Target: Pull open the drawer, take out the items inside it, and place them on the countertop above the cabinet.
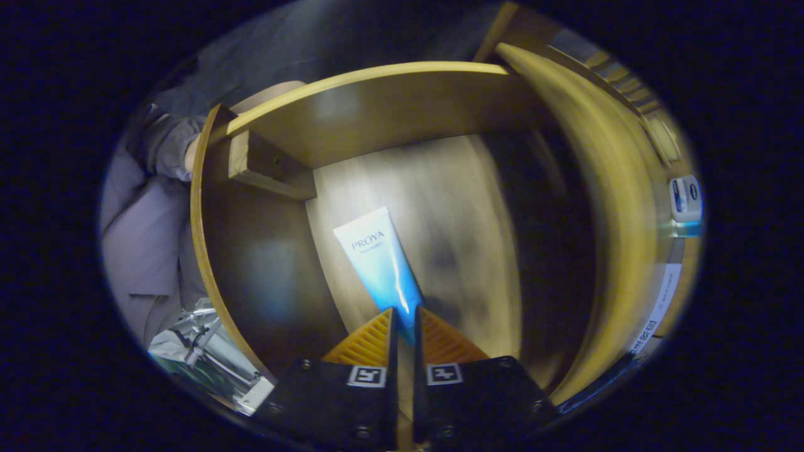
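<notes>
A: How far are we getting?

B: The drawer (402, 125) is standing open, and we are pinching the near end of the tube (380, 260) inside it, the gripper (404, 314) narrowed on it from both sides.

A: So we are still owing the lift to the countertop (681, 263)?

B: Yes, that part is remaining.

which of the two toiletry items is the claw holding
The tube lying in the open drawer: the claw is shut on its near end. The small jar sits apart, outside the drawer on the countertop beyond its side wall, untouched.
</notes>
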Demonstrator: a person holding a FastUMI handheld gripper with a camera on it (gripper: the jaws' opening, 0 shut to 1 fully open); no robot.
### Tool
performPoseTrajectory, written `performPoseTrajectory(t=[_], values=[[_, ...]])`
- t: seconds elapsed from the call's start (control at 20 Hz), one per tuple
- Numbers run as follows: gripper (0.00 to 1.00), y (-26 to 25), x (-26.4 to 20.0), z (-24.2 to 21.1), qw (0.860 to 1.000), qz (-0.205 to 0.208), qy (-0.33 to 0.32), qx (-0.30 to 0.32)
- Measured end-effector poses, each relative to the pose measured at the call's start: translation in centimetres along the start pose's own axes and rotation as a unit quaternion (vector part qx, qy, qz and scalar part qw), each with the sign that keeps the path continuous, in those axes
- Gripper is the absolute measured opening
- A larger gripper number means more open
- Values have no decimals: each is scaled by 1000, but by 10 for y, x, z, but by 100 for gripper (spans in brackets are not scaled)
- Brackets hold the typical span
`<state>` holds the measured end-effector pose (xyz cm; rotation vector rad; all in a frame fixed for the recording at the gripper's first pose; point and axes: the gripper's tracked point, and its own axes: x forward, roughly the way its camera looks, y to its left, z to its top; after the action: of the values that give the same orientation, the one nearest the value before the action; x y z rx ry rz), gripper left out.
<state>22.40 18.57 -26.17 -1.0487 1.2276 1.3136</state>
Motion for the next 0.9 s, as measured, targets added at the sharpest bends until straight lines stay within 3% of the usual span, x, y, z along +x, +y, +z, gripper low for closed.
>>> performPoseTrajectory(t=[0.05, 0.3, 0.45, 0.5, 0.7, 0.9], values=[[27, -1, 1, -2, 1000, -5, 9, -10], [41, -4, 5, 0, 998, -16, 31, -46], [57, -8, 16, -3, 997, -19, 43, -60], [57, -8, 20, -5, 996, -21, 52, -67], [38, -8, 27, -5, 995, -20, 51, -82], [38, -10, 2, 6, 998, -30, 9, -59]])
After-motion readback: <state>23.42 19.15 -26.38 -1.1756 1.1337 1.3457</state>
